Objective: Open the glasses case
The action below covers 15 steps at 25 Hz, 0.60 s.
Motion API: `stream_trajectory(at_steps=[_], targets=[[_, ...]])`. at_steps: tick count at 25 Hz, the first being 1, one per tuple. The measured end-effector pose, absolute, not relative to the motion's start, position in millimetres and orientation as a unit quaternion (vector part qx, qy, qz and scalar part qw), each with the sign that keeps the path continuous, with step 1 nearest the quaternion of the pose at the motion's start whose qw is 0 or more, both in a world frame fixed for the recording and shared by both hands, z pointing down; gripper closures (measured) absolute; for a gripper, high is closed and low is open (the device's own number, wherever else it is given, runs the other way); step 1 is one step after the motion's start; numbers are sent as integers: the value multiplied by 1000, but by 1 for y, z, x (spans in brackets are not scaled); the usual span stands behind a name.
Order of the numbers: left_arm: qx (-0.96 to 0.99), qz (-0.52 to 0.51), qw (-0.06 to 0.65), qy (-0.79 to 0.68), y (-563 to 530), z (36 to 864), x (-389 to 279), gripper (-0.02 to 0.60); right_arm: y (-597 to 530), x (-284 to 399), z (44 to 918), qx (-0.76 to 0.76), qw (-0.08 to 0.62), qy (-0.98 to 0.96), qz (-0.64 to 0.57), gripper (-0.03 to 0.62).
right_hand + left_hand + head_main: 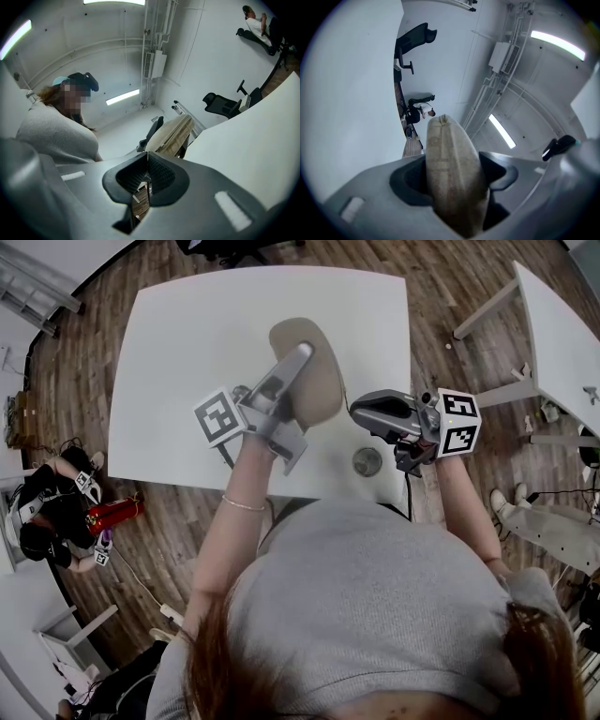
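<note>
Head view has my left gripper (302, 357) clamped on the near end of the glasses case (321, 381). The jaws are spread fairly wide around it, and the rest of the case sticks out over the white table (187, 352). Can't tell if it's touching the tabletop. My right gripper (359, 412) sits just to the right of the case, not touching, jaws fully together with nothing in them. What bites me from here?

Reply: 2 things, I reckon. In the left gripper view the 2 jaws look like they press on the broad faces, with the seam running up the middle between them. If that's lid and base, you're pinching it closed while trying to open it.

Me: And the other 1?

Reply: Leverage. It's only held by 1 end, so a push from the closed right tip at the far end could twist the case in the jaws or pop it loose onto the table. A closed tip also has little to catch on that rounded shell, so I'd expect it to skid off the seam unless it goes in square.
</note>
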<state>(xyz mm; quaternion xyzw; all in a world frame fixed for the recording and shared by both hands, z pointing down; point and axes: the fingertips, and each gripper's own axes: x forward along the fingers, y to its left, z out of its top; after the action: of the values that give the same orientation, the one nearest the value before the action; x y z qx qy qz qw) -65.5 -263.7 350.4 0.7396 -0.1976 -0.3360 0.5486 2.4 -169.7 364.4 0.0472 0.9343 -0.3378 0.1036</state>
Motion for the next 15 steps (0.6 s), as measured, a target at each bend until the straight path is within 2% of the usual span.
stream_trajectory(at_steps=[15], targets=[[734, -342, 549, -210, -266, 352, -72, 265, -144, -12, 370, 82, 63, 945, -309, 585]])
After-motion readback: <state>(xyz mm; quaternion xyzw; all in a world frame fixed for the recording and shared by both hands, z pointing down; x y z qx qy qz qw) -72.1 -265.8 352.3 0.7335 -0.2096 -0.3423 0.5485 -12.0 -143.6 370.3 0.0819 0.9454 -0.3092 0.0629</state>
